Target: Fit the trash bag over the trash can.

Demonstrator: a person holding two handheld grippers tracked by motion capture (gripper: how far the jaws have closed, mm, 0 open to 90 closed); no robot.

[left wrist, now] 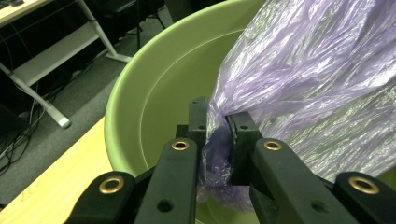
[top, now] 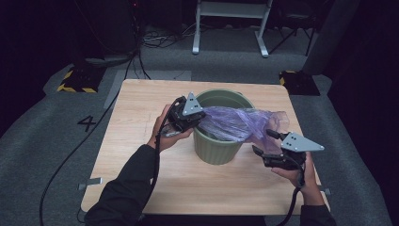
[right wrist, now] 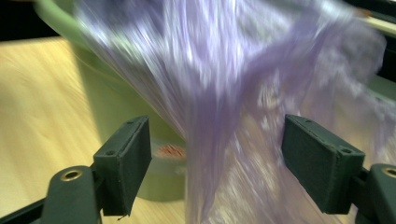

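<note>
Pinching purple bag (left wrist: 299, 70) over green bucket (top: 217, 149) w/ left hand-held gripper (left wrist: 218, 133); right hand-held gripper (right wrist: 217, 172) wide.

At frame center, a green bucket (top: 219, 141) stands on the bench (top: 141, 122); a purple bag (top: 240, 123) drapes over its rim between 2 tools.

- Your left gripper (top: 200, 117) is held at the near-left rim of the green bucket (top: 216, 150), its jaws clamped tight on a bunched fold of the purple plastic bag (top: 240, 123).
- Your left hand (top: 162, 134) grips it from below, forearm angling in from the bottom left.
- Your right gripper (top: 263, 141) sits to the bucket's right, jaws spread wide with the bag hanging between them.
- Your right hand (top: 299, 172) holds it low over the table.
</note>
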